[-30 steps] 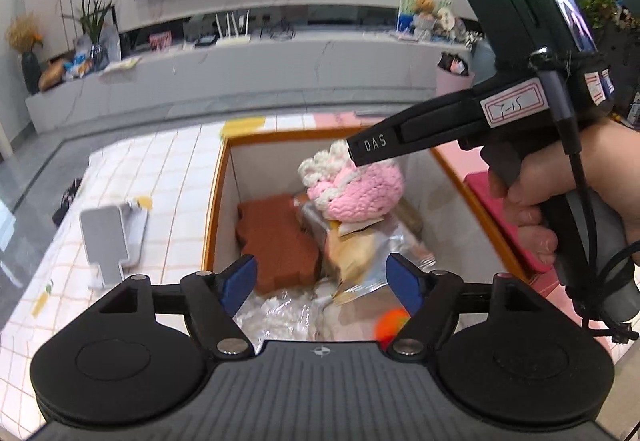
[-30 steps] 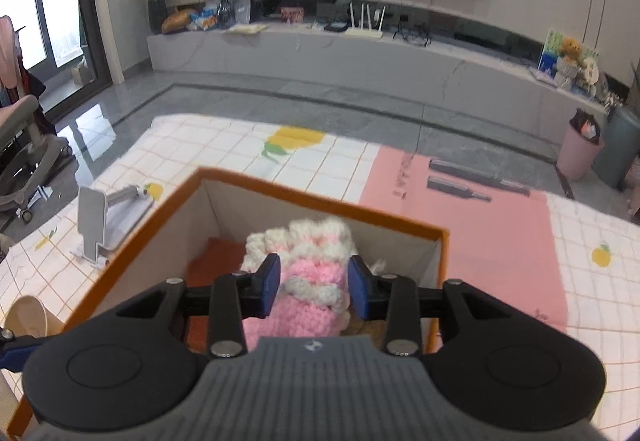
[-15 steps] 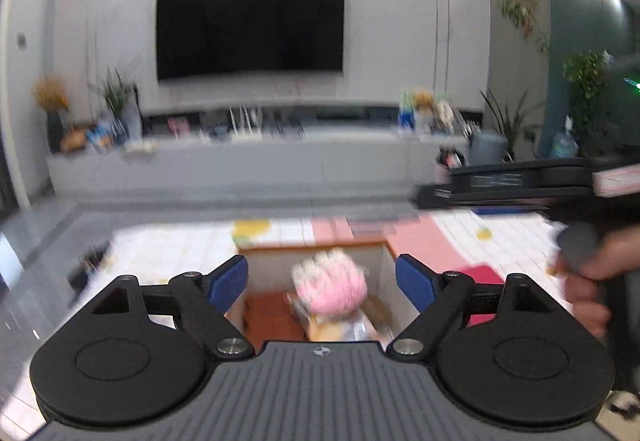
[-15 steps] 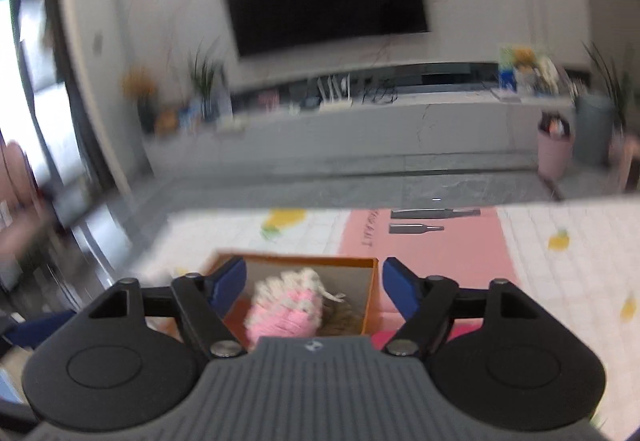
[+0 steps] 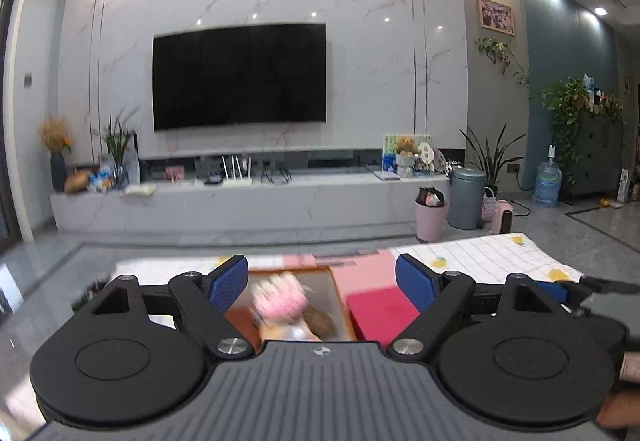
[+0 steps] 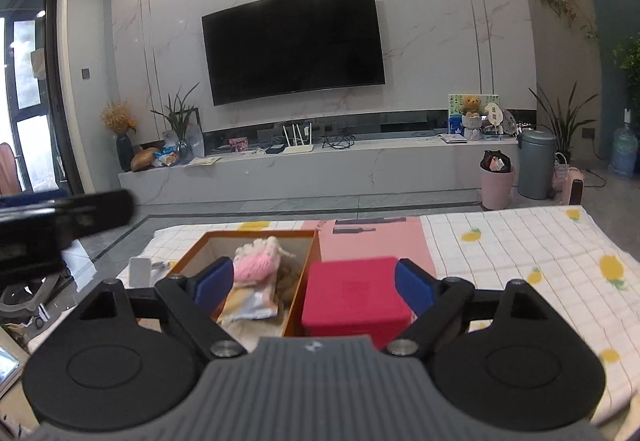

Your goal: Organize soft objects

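Both tongs lifted back from orange box [image 6: 304, 305], right tongs [image 6: 314, 283] just widening, both empty

An orange-rimmed cardboard box with pale inner walls [image 6: 308, 241] holds a pink-and-cream crocheted soft piece [image 6: 256, 261]. At its 3 o'clock sits a plain crimson rectangular box [image 6: 354, 297]. The cloth on the table [image 6: 520, 249] is white with a thin grid and yellow lemon prints, its centre panel plain pink. Both tools carry blue pads [image 6: 412, 287] on black arms.
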`<state>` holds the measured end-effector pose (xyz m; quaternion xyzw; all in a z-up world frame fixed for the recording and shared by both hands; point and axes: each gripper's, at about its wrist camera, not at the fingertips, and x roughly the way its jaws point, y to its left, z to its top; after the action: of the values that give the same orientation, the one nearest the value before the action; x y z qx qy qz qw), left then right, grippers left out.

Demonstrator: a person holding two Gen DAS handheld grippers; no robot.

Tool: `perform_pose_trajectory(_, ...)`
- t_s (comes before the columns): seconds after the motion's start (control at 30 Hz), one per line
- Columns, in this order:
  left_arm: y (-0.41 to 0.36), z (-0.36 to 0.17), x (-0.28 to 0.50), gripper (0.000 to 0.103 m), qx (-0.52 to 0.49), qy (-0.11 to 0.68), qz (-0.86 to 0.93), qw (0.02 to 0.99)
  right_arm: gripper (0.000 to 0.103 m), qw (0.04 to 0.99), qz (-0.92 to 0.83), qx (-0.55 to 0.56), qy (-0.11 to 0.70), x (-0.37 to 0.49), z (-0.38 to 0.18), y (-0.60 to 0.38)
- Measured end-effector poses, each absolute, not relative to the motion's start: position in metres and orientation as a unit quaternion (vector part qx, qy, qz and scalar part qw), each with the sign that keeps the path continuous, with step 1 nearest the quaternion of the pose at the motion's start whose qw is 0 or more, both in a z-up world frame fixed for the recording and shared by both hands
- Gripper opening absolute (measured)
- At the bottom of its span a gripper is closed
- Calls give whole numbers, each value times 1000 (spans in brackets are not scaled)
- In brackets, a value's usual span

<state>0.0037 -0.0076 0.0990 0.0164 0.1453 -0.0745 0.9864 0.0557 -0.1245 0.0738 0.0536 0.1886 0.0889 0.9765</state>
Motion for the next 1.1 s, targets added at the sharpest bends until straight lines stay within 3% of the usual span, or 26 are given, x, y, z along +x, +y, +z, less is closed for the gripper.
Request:
perform_pose_trajectory(0.3,-30,60,-13,98,47,159,-60,984,88,984,53,29,169,5,40,-139)
perform_pose_trajectory(1.1,-52,-4,-20,98,50,208,-55,975,88,971,64,26,228,11,-25,-149)
